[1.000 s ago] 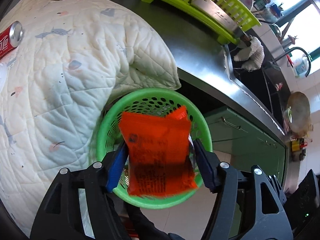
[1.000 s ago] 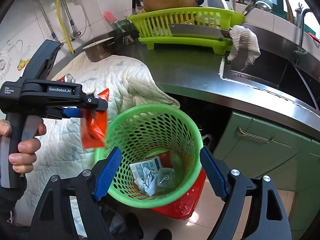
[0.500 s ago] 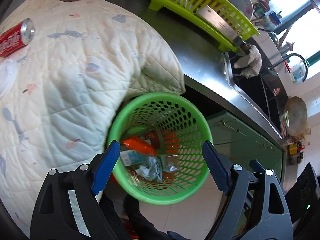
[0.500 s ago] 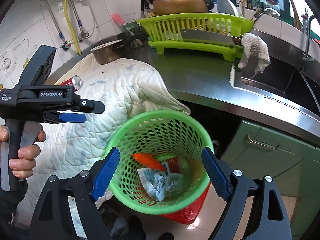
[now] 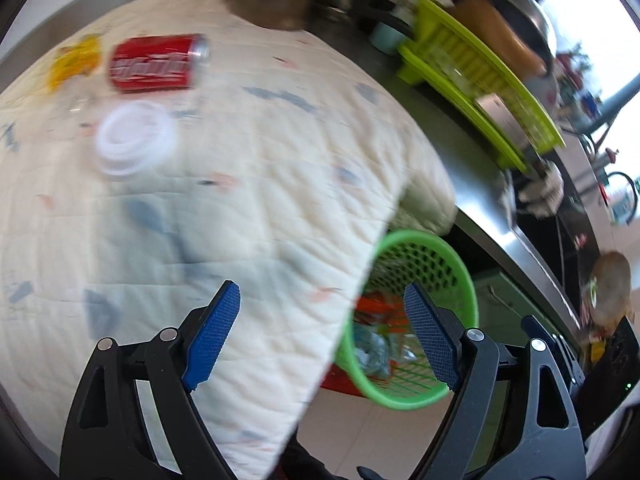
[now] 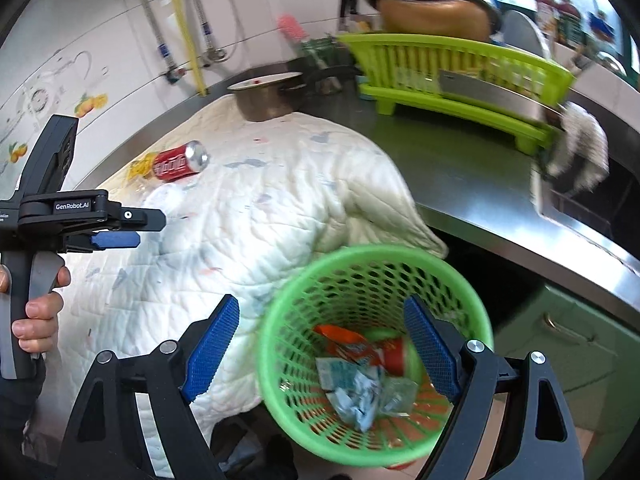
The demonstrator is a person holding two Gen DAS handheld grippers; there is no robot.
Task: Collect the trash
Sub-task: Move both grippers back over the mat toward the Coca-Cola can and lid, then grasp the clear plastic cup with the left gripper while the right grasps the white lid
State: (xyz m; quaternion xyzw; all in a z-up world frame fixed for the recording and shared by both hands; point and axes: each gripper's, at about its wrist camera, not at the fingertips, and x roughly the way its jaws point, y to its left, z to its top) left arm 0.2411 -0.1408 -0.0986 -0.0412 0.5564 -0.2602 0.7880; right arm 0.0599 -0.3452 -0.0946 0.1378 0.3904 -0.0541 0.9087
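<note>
A green mesh basket [image 6: 360,256] sits low beside the counter, holding an orange packet [image 6: 344,340] and crumpled wrappers. My right gripper [image 6: 320,308] hangs open above it; the basket lies under its right finger and nothing is gripped. My left gripper [image 5: 320,292] is open and empty over the white quilt [image 5: 240,160]; the basket [image 5: 460,280] shows at its right finger. It also shows in the right wrist view as the left gripper [image 6: 140,228], held by a hand. On the quilt lie a red can [image 5: 158,63], a white lid [image 5: 134,140] and a yellow wrapper [image 5: 74,62].
A metal pot [image 6: 264,96] stands at the quilt's far edge. A lime dish rack [image 6: 460,68] with a cleaver and a bowl fills the back of the steel counter. A cloth [image 6: 580,144] hangs at the sink [image 6: 592,200]. Green cabinets [image 6: 580,340] are below.
The left gripper let go of the orange packet, which now lies in the basket, then opened wide and swung left over the quilt. The right gripper also shifted left.
</note>
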